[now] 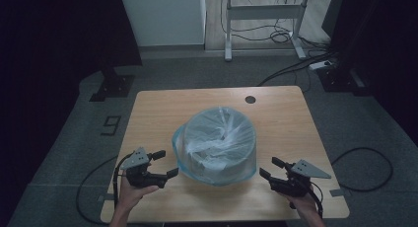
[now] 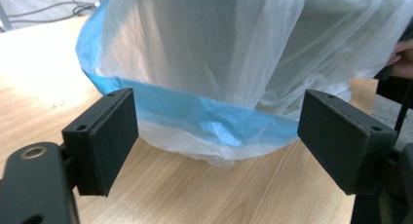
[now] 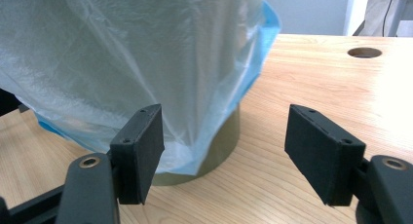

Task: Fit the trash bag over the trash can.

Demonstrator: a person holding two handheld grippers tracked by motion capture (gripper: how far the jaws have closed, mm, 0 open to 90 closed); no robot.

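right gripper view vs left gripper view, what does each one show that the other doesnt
Right gripper view alone: the bin's bare olive wall under the bag's edge, and the round hole in the table top. Left gripper view alone: the bag's blue hem running across the front, and part of the other hand at the right edge. Both: the translucent bag draped over the bin, the wooden table, and each view's own black jaws standing apart, off the plastic.

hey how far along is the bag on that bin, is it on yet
Mostly on. The clear plastic bag lines the round bin, its blue-edged rim folded down over the outside. Both tongs, left and right, stand open beside it, gripping nothing. Possibly left: the hem hangs unevenly, so it may need tugging lower on the right tongs' side.
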